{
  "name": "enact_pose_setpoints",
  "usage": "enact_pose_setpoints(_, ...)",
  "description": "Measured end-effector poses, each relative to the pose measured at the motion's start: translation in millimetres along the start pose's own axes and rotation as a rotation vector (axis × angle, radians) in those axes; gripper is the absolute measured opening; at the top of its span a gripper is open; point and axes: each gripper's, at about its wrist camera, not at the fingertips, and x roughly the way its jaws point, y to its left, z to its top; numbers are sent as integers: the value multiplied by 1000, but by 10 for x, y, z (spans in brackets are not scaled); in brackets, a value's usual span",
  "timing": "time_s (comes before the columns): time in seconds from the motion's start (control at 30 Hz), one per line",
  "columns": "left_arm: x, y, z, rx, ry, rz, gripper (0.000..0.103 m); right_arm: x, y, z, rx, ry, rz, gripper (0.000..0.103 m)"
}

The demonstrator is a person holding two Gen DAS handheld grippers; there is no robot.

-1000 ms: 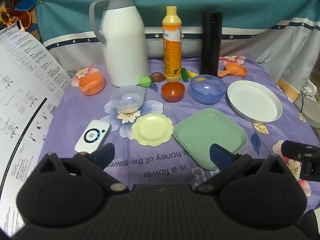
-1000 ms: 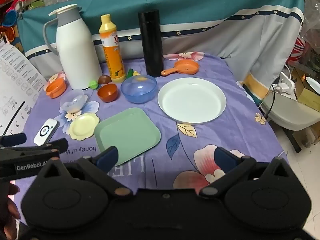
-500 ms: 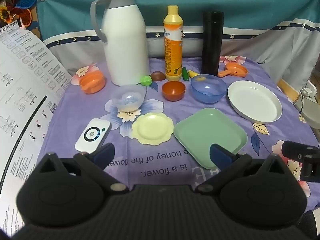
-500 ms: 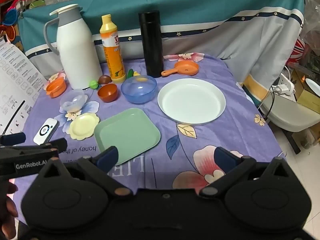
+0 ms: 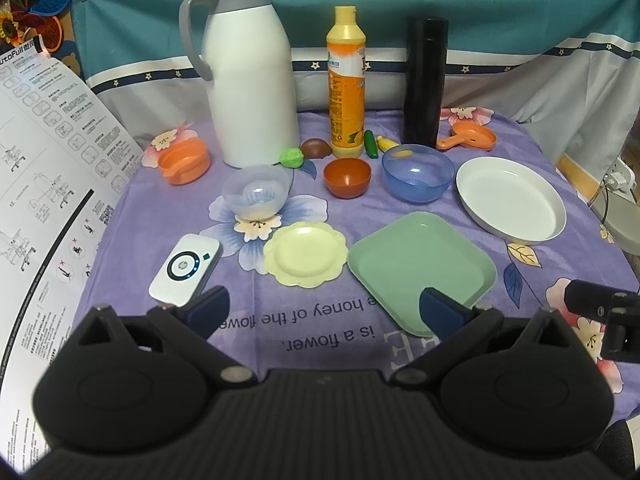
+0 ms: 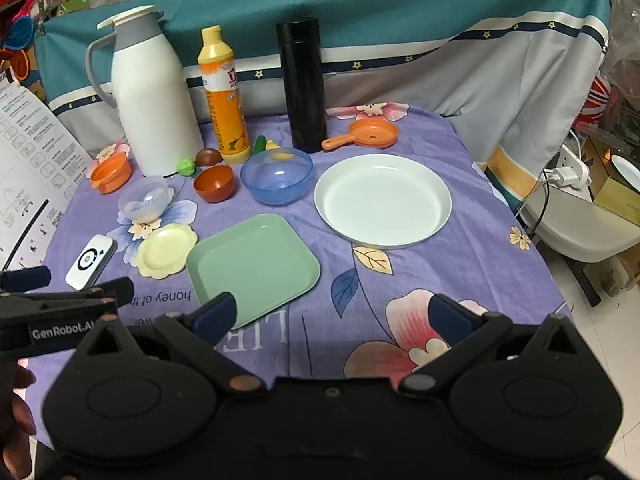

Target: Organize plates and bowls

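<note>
From the left wrist, the left gripper (image 5: 322,306) hangs wide open and empty above the near edge of the purple flowered cloth (image 5: 304,320), apparently lined up between the scalloped pale-yellow plate (image 5: 305,254) and the square green plastic plate (image 5: 422,266). Behind sit a clear frosted bowl (image 5: 257,195), a small brown bowl (image 5: 347,178), a translucent blue bowl (image 5: 417,174) and a round white plate (image 5: 512,206).

From the right wrist, the right gripper (image 6: 330,318), equally spread and empty, faces the green plate's near corner; nothing is stacked yet

White thermos jug (image 5: 252,76), orange detergent bottle (image 5: 346,92), black flask (image 5: 425,80), white remote (image 5: 185,268).
</note>
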Motion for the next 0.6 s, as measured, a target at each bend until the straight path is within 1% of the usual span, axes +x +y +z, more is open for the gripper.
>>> enact_pose_setpoints(0.6, 61, -33, -40, 6, 19, 1, 103, 26, -20, -31, 13, 9, -4, 103)
